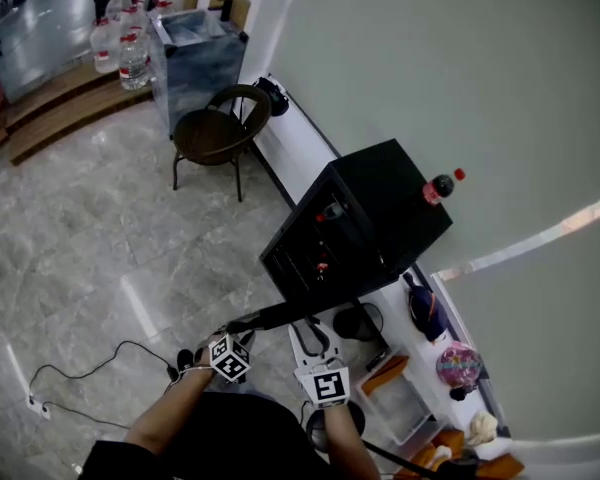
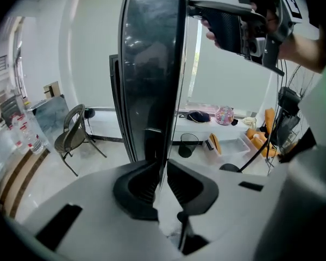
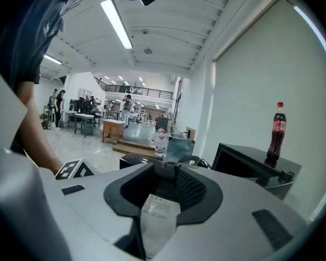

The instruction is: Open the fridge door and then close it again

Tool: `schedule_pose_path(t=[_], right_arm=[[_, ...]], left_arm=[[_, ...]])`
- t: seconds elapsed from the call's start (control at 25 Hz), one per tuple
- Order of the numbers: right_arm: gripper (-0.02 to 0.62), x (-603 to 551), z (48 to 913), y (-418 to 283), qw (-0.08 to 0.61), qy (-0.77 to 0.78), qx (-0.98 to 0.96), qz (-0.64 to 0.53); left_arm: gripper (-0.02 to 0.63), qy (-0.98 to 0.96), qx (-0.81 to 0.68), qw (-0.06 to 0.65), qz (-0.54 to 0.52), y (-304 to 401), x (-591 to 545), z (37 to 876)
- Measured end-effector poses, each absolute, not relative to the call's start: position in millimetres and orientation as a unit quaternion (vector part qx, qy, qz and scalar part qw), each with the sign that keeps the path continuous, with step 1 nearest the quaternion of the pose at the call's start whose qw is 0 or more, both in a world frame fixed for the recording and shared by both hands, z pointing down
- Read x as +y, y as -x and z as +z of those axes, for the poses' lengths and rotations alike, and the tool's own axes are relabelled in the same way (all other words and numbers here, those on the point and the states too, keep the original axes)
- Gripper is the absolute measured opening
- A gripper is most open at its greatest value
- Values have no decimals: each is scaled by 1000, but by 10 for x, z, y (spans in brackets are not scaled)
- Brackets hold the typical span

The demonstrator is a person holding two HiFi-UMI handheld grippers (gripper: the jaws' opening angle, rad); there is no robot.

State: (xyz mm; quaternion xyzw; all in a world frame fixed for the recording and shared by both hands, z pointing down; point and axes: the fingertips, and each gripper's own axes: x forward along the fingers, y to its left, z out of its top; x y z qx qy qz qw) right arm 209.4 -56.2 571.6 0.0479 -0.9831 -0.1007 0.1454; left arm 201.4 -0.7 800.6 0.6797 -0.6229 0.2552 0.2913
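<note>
- Fridge door of dark glass in a black frame (image 2: pixel 150 64): swung open, seen edge-on in the left gripper view, running straight up out of the left tool.
- Belongs to the small black box-shaped fridge (image 1: pixel 380 203), which sits on the long white tabletop (image 1: pixel 300 153) against the pale wall; shelves with a few red-marked items show in the open front.
- Left tool (image 2: pixel 162 172): pressed together on the door's free edge, one black ribbed pad against each face of the panel; angled downward, with its marker cube showing in the head view.
- Right tool (image 3: pixel 165 174): slightly spread, nothing between the pads; held nearly level just beside the left one, apart from the door.
- Dark cola bottle with a red cap (image 3: pixel 276 128): upright on the fridge's top, near the back corner.
- Brown round-backed chair (image 1: pixel 215 128): on the grey marble floor (image 1: pixel 80 238), beyond the fridge and beside the tabletop's far end.
- Clear plastic water bottles (image 1: pixel 120 48): clustered on a wooden step farther back.
- Round black wire bin (image 1: pixel 360 320): just below the open door, near the tabletop.
</note>
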Motion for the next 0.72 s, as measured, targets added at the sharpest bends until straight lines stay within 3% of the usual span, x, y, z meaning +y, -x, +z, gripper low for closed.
schedule_pose_path(t=[0.4, 0.72], right_arm=[[120, -439, 5698, -2362, 133, -8, -987, -94], [120, -426, 5683, -2195, 130, -5, -987, -100]], left_arm=[[44, -656, -645, 304, 246, -2329, 148, 7997], [46, -652, -645, 312, 247, -2134, 138, 7999]])
